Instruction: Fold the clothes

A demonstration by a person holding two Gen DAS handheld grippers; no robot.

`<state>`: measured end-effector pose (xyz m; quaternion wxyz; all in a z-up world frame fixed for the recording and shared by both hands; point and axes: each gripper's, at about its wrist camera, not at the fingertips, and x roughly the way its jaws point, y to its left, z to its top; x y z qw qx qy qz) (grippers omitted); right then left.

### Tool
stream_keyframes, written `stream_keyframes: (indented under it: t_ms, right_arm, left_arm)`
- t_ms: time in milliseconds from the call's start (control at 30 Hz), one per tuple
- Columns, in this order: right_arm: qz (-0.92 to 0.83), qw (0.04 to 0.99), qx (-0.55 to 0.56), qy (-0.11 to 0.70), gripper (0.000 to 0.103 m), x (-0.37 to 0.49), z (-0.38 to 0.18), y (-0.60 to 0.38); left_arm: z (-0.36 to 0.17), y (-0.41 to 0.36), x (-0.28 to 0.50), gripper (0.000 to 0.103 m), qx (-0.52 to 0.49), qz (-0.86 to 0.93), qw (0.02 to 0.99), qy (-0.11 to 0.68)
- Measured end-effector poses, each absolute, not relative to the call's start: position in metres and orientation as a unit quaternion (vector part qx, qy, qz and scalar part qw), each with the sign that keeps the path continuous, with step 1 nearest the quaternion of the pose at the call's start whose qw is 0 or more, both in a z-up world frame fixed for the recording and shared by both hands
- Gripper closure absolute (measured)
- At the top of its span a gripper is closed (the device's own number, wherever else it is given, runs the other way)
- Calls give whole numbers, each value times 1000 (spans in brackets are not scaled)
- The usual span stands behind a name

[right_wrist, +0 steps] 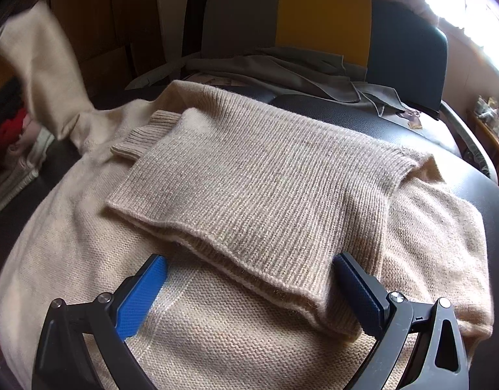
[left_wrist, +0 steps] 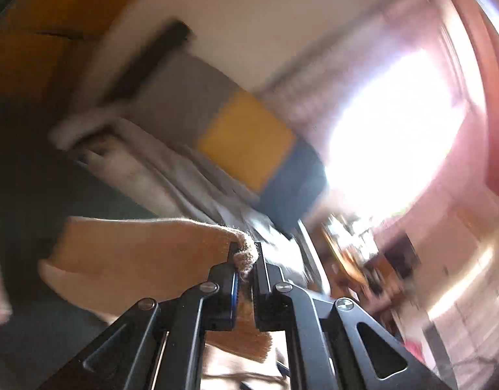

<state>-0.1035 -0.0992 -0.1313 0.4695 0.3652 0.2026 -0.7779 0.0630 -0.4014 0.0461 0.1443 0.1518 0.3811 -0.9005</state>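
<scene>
One beige knitted sweater (right_wrist: 249,178) lies spread over the black leather seat (right_wrist: 470,175) before us, its body flat and one sleeve folded across the chest so that the ribbed cuff (right_wrist: 145,133) points to the left. Our left gripper (left_wrist: 246,253) is clamped on a pinch of the beige knit, and in the right wrist view the other sleeve (right_wrist: 41,71) stands lifted off the seat at the far left, which we take to be that same pinched part held in the air. We judge the step in hand to be the folding of this second sleeve; the next move calls for carrying it across the chest and laying it flat on the first without dragging the body askew. Our right gripper (right_wrist: 249,289) hangs just over the near edge of the folded sleeve with its blue-padded fingers (right_wrist: 142,292) wide apart, holding nothing. Beyond the sweater a grey cloth (right_wrist: 282,71) lies crumpled against the grey, yellow and blue backrest (right_wrist: 324,19).
</scene>
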Motion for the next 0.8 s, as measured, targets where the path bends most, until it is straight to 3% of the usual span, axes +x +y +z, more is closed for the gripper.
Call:
stream_keyframes:
  t_ms: [100,333,367,400,800]
  right_arm:
    - [-777,472,366,198,0,-107,-132,-99]
    - [-775,478,369,186,0,-110,-131,-97]
    - [-775,479,369,184,0,-111,-131,-96]
    - [-775,479,369,182,0,-111,-130,-95]
    - [-770,503,372,124,0,-119,-95,-79]
  left_arm:
    - [22,-371,-5,98,211,-903,96,362]
    - [-84,-359,-80,95,332,-864,62,374]
    - [-90,-357,-76,84,335,-860,63,379]
    - [-93,-356,-68,80,334,-858,66,386]
    - [-128,-362,65,71,300,-850,129,413]
